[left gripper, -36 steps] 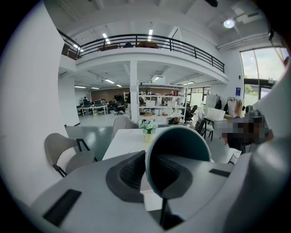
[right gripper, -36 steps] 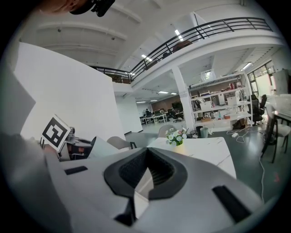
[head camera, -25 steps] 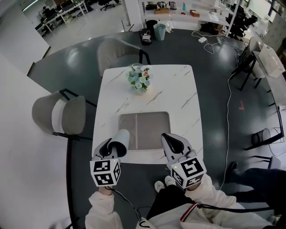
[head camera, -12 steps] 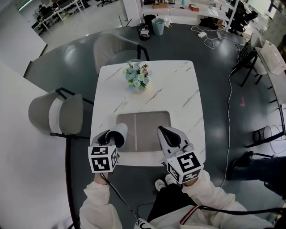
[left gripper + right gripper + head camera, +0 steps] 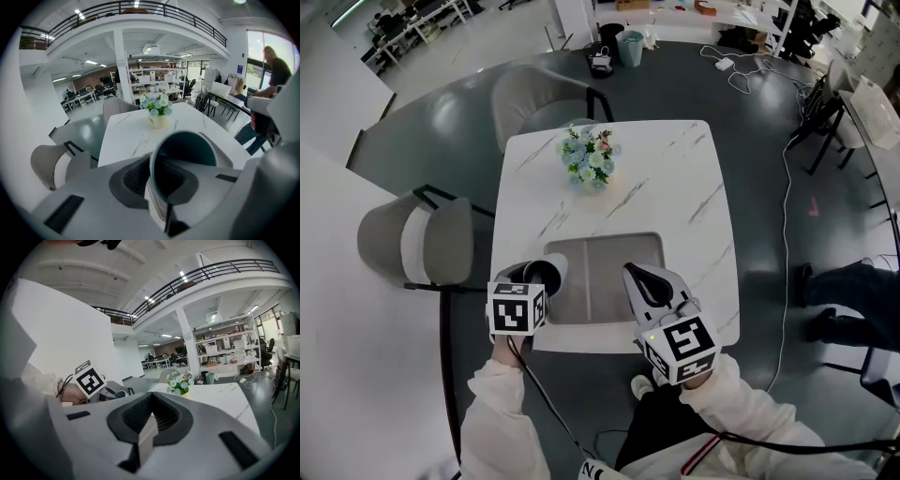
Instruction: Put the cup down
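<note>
A cup (image 5: 544,273), white outside and dark teal inside, is held over the near left edge of the white marble table (image 5: 675,187). My left gripper (image 5: 531,281) is shut on the cup's wall. In the left gripper view the cup (image 5: 185,152) lies tilted, with its mouth facing the flowers. My right gripper (image 5: 643,280) is shut with nothing in it, over the near right side of a grey mat (image 5: 605,267). From the right gripper view, the shut right gripper (image 5: 151,420) points across the table, and the left gripper's marker cube (image 5: 89,378) shows at the left.
A vase of flowers (image 5: 590,159) stands at the far middle of the table. One grey chair (image 5: 417,242) stands at the table's left and another (image 5: 530,98) at its far side. Cables (image 5: 783,187) run over the dark floor on the right.
Both grippers have moved a little forward over the table's near edge. The cup has stayed in the left gripper, and its mouth has turned more upward.
</note>
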### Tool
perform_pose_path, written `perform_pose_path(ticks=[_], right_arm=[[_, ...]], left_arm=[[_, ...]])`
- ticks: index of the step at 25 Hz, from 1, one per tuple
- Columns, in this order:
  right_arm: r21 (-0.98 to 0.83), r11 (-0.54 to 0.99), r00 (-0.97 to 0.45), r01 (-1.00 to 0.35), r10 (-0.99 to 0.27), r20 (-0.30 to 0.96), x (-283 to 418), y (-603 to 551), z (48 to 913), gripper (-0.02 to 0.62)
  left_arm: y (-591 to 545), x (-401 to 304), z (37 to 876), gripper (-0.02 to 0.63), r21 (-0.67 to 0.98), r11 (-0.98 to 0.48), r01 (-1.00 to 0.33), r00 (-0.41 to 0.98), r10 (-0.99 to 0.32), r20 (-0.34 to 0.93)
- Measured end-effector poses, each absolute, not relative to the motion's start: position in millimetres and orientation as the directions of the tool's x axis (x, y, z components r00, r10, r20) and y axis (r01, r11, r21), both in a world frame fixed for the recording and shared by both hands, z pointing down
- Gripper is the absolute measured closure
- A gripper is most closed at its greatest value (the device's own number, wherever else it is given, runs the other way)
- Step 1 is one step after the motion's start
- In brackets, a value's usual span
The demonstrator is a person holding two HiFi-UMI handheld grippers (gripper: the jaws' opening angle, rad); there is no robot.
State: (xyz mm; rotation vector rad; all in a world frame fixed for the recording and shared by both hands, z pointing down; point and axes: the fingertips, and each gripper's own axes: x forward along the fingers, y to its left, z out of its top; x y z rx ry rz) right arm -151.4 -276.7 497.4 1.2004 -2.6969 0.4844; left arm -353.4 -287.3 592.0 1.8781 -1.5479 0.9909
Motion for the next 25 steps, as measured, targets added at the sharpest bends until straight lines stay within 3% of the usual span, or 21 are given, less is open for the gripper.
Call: perform_pose_path(ticks=[25], right_arm=[[-0.230, 0.601, -0.643, -0.766, -0.711, 0.284, -178, -303, 528, 0.591]], left_arm=[[-325, -354, 643, 0.574, 0.020, -0.306, -0.952, 0.136, -0.362, 0.922]])
